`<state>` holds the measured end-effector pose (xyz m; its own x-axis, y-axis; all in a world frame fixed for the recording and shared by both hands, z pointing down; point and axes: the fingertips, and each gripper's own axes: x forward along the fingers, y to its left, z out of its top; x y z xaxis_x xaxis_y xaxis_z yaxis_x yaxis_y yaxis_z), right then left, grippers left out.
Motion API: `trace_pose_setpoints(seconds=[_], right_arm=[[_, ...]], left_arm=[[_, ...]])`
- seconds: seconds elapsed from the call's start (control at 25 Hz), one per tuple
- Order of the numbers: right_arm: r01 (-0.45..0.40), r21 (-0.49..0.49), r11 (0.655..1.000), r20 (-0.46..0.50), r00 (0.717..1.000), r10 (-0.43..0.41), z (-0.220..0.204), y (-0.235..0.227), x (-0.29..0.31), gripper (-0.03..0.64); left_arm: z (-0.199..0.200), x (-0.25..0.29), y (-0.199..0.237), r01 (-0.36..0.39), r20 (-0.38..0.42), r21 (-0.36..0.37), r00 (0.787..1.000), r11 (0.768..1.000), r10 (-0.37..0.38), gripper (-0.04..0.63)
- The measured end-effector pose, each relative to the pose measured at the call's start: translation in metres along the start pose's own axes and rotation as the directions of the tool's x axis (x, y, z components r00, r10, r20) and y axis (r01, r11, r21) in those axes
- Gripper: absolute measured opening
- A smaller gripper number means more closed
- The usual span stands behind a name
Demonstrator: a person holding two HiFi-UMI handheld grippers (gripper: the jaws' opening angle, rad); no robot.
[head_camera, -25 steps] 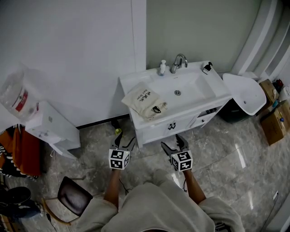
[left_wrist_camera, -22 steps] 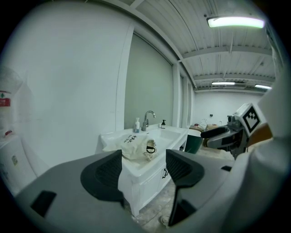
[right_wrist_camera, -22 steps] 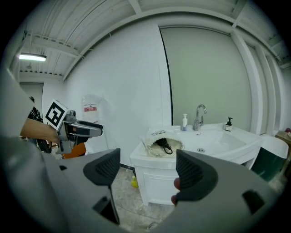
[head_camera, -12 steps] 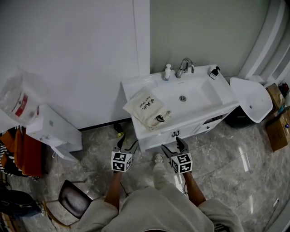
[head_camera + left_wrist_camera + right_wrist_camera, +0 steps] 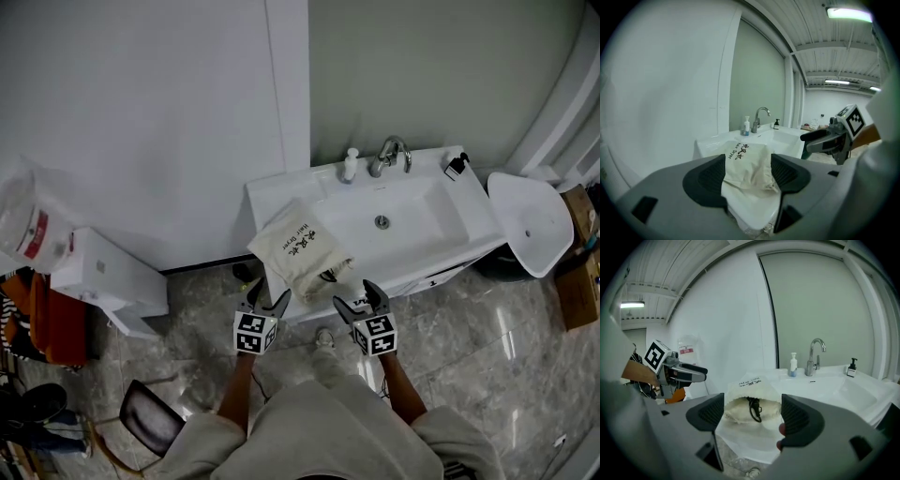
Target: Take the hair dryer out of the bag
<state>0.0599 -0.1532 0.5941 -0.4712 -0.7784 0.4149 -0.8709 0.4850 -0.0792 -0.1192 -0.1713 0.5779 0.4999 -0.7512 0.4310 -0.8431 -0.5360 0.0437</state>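
Cream cloth, soft and creased, with dark print on its upper face, makes up the bag (image 5: 302,251). It lies slumped at the front left corner of the white counter (image 5: 272,197), left of the basin (image 5: 403,220), with its gathered mouth at the front edge.

Over the last second the person has stepped in. The left gripper (image 5: 268,300) and right gripper (image 5: 357,300), which hung well short of the counter, now sit just before its front edge, one on each side of the bag's mouth. That looks like the end of the approach, and nothing has been taken hold of yet.

Both pairs of fingers stand apart and empty. The left gripper view frames the bag's flank (image 5: 747,166) between its ribbed dark fingers (image 5: 710,176), and the right gripper view looks into the mouth (image 5: 754,385).

A thin black cord (image 5: 753,409) loops out of the opening. The hair dryer itself is hidden, presumably the bulge inside. The counter is glossy and hard, and the tap (image 5: 392,155) is bright metal. The limp cloth will likely need pinning while the cord end is drawn.
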Motion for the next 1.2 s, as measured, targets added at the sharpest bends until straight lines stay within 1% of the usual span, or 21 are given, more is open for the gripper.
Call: trace_pose_setpoints(seconds=[0.36,0.56,0.72,0.92,1.04,1.2], right_arm=[[-0.05,-0.008,0.999,-0.013,0.999,0.05,0.03,-0.066,0.059,0.368],[-0.078,-0.002,0.997,-0.027,0.997,0.078,0.036,-0.091,0.088,0.367],[-0.095,0.006,0.995,-0.039,0.995,0.095,0.035,-0.099,0.106,0.364],[-0.114,0.035,0.993,-0.065,0.991,0.116,0.025,-0.097,0.115,0.362],[-0.108,0.041,0.993,-0.077,0.991,0.111,0.017,-0.098,0.116,0.359],[-0.102,0.056,0.993,-0.105,0.989,0.107,0.007,-0.094,0.115,0.357]], left_arm=[[0.035,0.077,0.01,-0.005,-0.022,-0.013,1.0,1.0,0.004,0.287],[0.041,0.107,0.007,0.013,-0.05,-0.012,0.999,1.0,-0.014,0.287],[0.038,0.124,-0.003,0.064,-0.08,0.012,0.995,0.998,-0.063,0.287],[0.026,0.133,-0.024,0.14,-0.14,0.063,0.982,0.988,-0.13,0.287],[0.018,0.134,-0.037,0.192,-0.173,0.093,0.969,0.977,-0.174,0.287],[0.006,0.137,-0.054,0.271,-0.213,0.14,0.948,0.952,-0.238,0.287]])
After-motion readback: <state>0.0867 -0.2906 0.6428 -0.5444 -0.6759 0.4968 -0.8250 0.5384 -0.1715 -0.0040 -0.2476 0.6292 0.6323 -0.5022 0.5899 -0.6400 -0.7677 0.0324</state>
